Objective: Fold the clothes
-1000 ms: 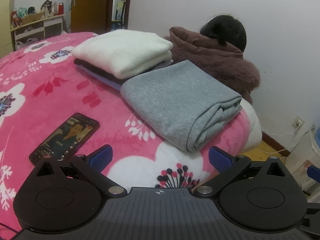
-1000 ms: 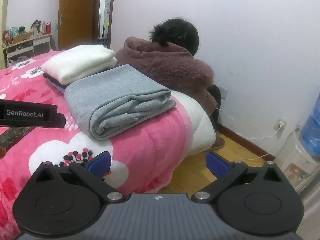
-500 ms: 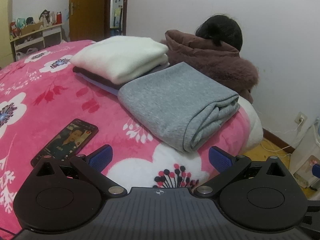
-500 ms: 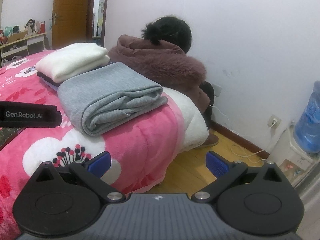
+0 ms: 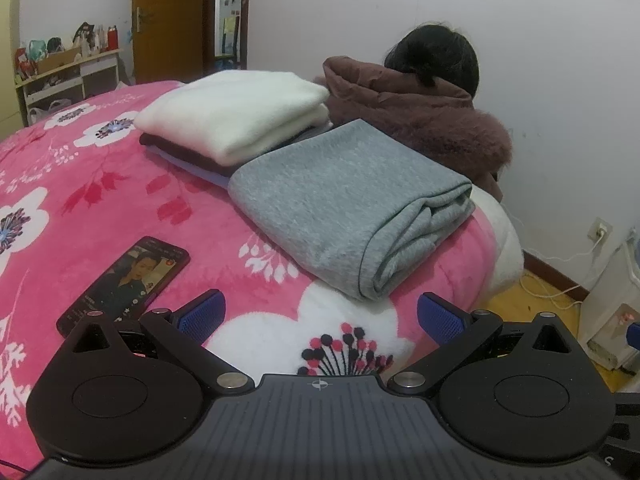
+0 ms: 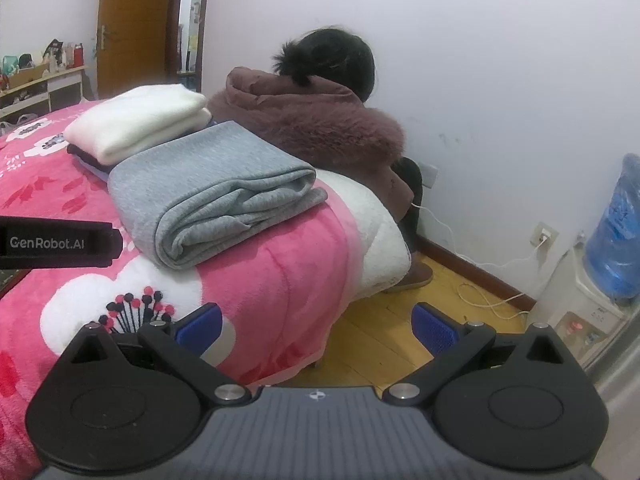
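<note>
Folded clothes on the bed, both tools empty

Clothes lie folded on the pink floral blanket (image 5: pixel 100 200). A grey garment (image 5: pixel 344 204) sits at centre frame in the left wrist view, its layered fold edges facing lower right, near the bed's corner. Just behind it, toward upper left, a white sweater (image 5: pixel 236 120) tops a small stack of a dark garment (image 5: pixel 180 152) and a pale blue one. A phone (image 5: pixel 124 284) with a lit screen lies at lower left, apart from the clothes. The left hand-held gripper (image 5: pixel 318 316) hangs over the blanket with its blue pads spread wide, holding nothing. The right hand-held gripper (image 6: pixel 316 326) is likewise spread and empty, over the bed's edge and wooden floor (image 6: pixel 380 340). A person in a brown hooded coat (image 6: pixel 312 124) sits beyond the bed at upper centre.
</note>
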`<state>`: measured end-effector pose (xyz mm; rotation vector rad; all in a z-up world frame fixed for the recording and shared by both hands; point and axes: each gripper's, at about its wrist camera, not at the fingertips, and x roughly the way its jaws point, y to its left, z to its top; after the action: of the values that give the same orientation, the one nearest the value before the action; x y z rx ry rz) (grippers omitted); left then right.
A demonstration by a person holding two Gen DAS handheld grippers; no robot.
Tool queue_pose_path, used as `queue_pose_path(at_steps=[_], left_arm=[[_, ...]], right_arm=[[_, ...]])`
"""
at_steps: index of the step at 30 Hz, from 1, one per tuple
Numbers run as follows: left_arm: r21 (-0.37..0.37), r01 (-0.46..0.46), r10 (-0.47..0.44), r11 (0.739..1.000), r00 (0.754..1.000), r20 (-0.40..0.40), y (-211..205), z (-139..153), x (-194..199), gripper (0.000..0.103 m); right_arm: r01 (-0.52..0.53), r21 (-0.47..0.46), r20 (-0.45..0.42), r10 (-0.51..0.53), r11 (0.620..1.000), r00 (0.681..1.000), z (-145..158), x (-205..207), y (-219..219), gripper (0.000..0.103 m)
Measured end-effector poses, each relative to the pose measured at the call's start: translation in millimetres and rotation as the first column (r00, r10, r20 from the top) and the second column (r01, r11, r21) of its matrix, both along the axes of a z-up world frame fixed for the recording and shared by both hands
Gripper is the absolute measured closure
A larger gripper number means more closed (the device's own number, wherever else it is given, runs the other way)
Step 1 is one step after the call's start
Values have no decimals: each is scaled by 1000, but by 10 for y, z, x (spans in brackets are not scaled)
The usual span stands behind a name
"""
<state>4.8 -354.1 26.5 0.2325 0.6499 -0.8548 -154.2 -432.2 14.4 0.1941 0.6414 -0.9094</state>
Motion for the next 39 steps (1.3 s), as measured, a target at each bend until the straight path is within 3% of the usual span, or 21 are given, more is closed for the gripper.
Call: queue_pose_path(at_steps=[39], left_arm=[[15,-5,5,1000,1000,-23,6,-41,44,0]], right_arm=[[9,22,-26,-8,1000,1000,-61,49,-6,0]])
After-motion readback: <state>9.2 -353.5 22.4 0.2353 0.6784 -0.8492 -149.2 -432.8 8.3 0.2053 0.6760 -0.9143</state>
